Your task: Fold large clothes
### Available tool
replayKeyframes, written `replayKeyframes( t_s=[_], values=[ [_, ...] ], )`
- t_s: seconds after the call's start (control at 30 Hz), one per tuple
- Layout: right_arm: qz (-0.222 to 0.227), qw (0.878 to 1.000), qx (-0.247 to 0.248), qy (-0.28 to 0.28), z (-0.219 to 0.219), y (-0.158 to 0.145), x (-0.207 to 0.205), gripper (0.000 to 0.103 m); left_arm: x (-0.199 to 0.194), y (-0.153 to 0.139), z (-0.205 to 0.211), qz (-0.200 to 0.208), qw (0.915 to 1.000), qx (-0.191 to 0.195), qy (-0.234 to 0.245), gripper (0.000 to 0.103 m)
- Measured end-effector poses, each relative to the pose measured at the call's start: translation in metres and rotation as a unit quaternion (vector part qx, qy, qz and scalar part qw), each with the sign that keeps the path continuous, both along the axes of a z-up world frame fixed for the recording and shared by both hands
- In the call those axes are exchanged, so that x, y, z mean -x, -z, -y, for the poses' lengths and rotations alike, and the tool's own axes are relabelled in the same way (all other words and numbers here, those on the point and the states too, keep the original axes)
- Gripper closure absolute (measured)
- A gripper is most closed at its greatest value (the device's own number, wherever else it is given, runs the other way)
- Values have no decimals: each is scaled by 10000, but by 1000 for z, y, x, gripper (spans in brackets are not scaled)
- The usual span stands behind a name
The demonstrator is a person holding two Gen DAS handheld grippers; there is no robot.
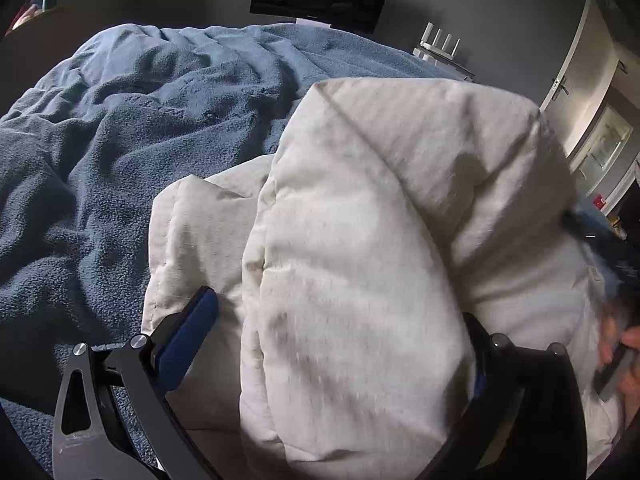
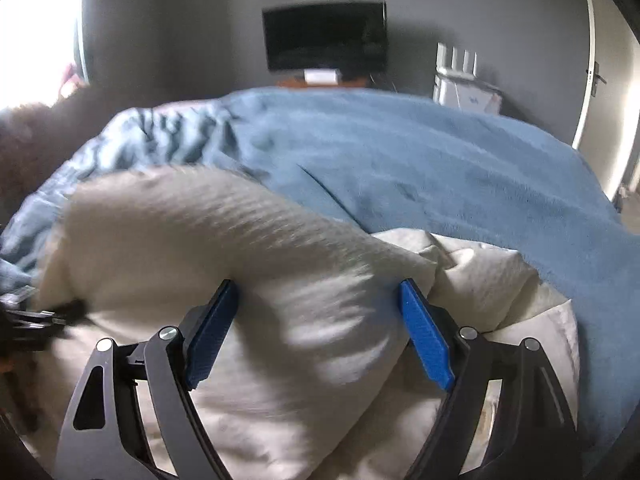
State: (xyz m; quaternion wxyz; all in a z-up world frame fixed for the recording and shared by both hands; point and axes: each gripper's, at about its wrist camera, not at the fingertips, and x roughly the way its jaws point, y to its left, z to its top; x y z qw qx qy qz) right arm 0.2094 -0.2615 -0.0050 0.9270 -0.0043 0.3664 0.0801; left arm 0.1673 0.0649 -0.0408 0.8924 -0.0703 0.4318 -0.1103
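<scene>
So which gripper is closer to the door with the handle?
Left. In the left gripper view the door is nearer; in the right gripper view it is farther.

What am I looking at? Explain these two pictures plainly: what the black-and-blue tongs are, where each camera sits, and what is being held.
There is no robot here. A person holds a two-finger tool in each hand, and a wide-angle camera on each tool looks forward along its fingers. One picture comes from the left hand-held gripper, the other from the right hand-held gripper.

A rumpled blue fleece blanket covers the bed. On it lies a bulky cream padded garment, partly folded.

A thick fold of the garment fills the right tool's wide jaws, both blue pads against it, so it looks gripped. The garment also lies between the left tool's jaws, but I cannot tell whether they grip it.
</scene>
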Motion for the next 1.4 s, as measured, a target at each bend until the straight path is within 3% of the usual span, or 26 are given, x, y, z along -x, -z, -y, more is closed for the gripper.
replayKeyframes(
  t_s=[0.13,0.3,0.5,0.67,0.83,0.9,1.0,1.07,1.13,1.4],
  values=[
    [-393,9992,8,123,4,26,-18,23,-4,4,3,11,10000,-11,43,6],
    [-695,9968,-336,216,17,48,-23,20,-4,5,7,33,9999,-96,69,6],
    [-284,9988,-370,157,16,19,9,20,11,-8,3,181,9998,-11,-5,7],
    [239,9984,-144,-494,-1,-6,59,19,35,-34,7,463,9989,-52,28,7],
    [100,9967,119,-791,-21,-11,79,19,68,-52,24,689,9964,-299,394,7],
    [-34,9968,165,-780,-24,-5,81,19,74,-45,32,514,9960,-464,569,7],
    [-659,9957,259,-594,-23,21,69,19,68,-20,37,154,9933,-957,631,6],
    [-786,9956,-18,-512,-16,33,66,19,62,-3,31,-210,9952,-719,636,6],
    [-709,9960,-17,-545,-15,35,67,19,59,-1,26,-273,9965,-502,606,5],
    [-712,9968,-42,-372,-16,18,83,18,62,0,26,-213,9962,-591,604,5]
  ],
)
